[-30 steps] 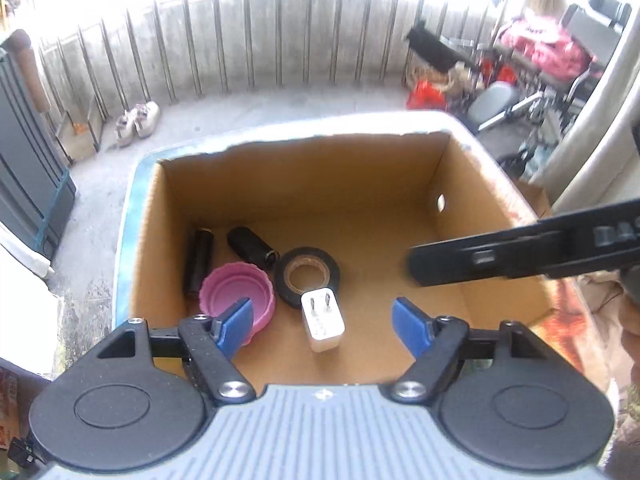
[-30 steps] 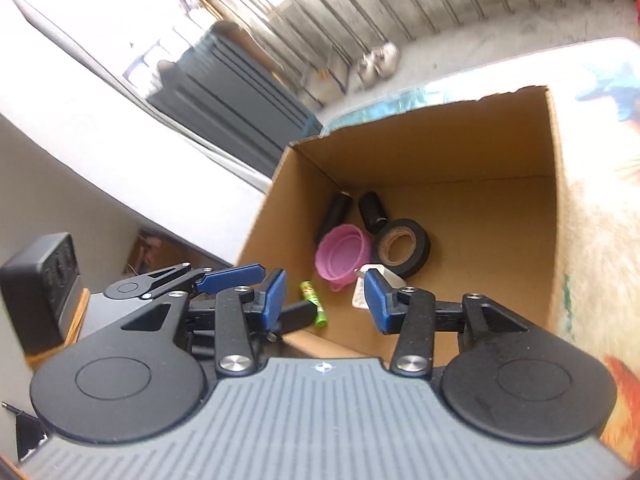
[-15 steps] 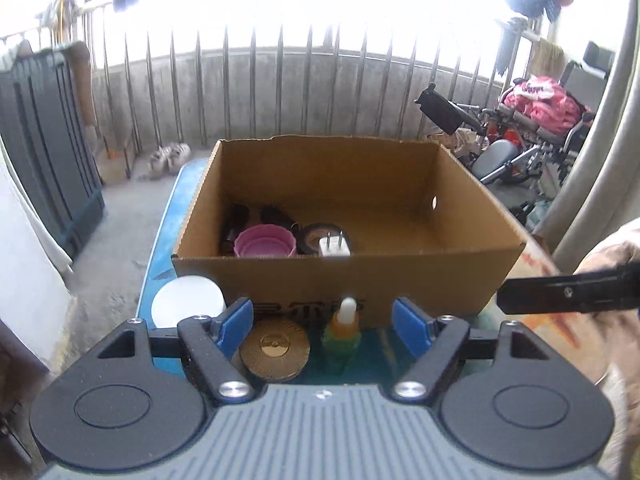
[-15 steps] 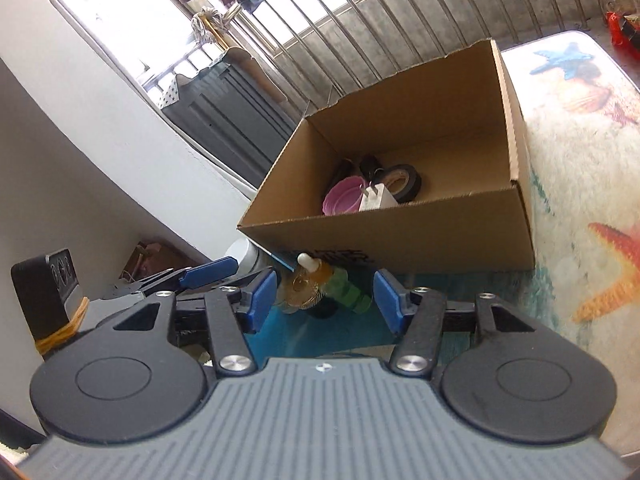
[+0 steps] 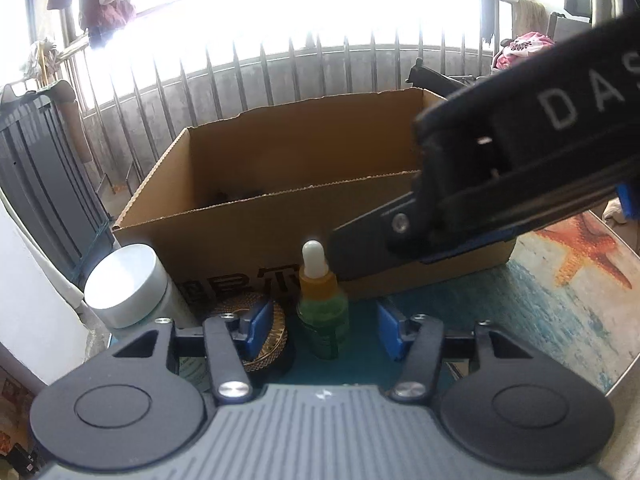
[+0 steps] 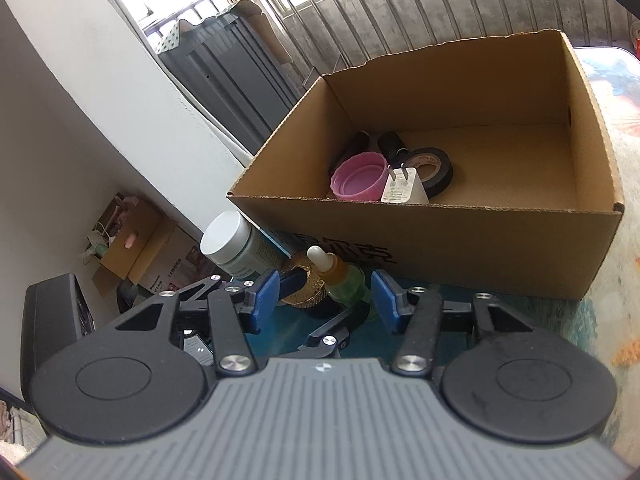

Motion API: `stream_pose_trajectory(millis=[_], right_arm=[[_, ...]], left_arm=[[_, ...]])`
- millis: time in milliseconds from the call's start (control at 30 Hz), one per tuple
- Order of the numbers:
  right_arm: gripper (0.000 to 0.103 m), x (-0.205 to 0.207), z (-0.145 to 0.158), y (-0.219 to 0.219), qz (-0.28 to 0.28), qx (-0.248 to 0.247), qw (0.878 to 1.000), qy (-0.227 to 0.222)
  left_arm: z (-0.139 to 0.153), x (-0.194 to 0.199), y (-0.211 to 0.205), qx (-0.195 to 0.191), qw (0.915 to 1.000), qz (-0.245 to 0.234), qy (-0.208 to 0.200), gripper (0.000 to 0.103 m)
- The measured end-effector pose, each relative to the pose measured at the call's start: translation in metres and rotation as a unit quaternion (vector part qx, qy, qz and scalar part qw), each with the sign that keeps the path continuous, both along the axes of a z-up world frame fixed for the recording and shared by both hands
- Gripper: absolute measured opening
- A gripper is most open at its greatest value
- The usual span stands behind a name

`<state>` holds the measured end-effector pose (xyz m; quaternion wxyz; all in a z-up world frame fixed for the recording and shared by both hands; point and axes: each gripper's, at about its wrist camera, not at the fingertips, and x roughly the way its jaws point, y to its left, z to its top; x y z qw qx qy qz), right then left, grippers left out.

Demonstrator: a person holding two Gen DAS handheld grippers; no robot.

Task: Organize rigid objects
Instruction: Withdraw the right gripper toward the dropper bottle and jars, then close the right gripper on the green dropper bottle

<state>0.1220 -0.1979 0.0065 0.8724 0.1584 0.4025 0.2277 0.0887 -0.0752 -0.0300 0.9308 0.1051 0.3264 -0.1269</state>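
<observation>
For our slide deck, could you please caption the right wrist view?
Open right claw frames a dropper bottle outside the cardboard box.

Green dropper bottle (image 5: 323,312) upright beside cardboard box (image 5: 256,232)

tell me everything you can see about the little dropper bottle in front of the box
The dropper bottle is small, with a translucent green body that looks like glass or plastic, an amber-orange collar and a white rubber-looking bulb on top. It stands upright on the teal printed table cover, close in front of the cardboard box, with a gold round lid to its left. It sits between the blue pads of the left tongs, which have just been closing; no pad presses it yet.
</observation>
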Motion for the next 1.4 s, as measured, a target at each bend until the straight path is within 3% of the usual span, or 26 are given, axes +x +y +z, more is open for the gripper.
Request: stream_pose_trajectory(millis=[200,433,667,933,1133,1400], right_arm=[[0.037,0.019,-0.004,0.015,0.022,-0.029,0.999,-0.004],[0.032,0.04,-0.018,0.024,0.037,-0.034,0.999,0.018],[0.023,0.046,-0.027,0.025,0.043,-0.022,0.998,0.028],[0.023,0.04,-0.023,0.023,0.041,-0.023,0.999,0.026],[0.023,0.025,-0.002,0.018,0.048,-0.018,0.999,0.008],[0.022,0.009,0.064,0.011,0.075,-0.02,0.995,-0.063]], left_arm=[[-0.005,0.014,0.002,0.001,1.0,0.0,0.003,0.044],[-0.01,0.02,-0.003,0.007,0.9999,-0.011,-0.004,0.035],[-0.012,0.025,0.0,-0.013,0.9999,-0.003,0.001,0.034],[-0.009,0.023,-0.002,-0.018,0.9998,0.003,0.006,0.033],[0.01,0.014,-0.002,-0.014,0.9999,-0.001,-0.008,0.033],[0.069,0.004,0.001,-0.017,0.9988,-0.006,-0.046,0.033]])
